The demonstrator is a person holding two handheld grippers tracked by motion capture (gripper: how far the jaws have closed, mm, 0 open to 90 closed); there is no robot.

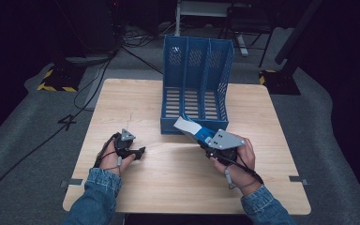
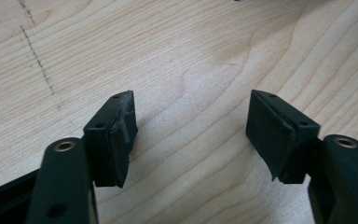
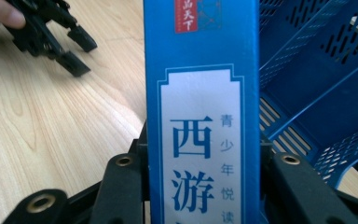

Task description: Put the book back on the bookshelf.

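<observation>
Two grippers: right gripper (image 1: 205, 140) clamps blue book (image 3: 200, 116); left gripper (image 2: 191, 135) fingers wide, empty.

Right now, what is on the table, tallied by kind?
Blue file rack: 1
Blue book, clamped in the right hand-held gripper: 1
Hand-held grippers, counting the left hand-held gripper, open over bare wood: 2
Total: 4

Blue book (image 1: 194, 129) with white spine label, tilted, lifted just before the blue file rack (image 1: 197, 84).
</observation>
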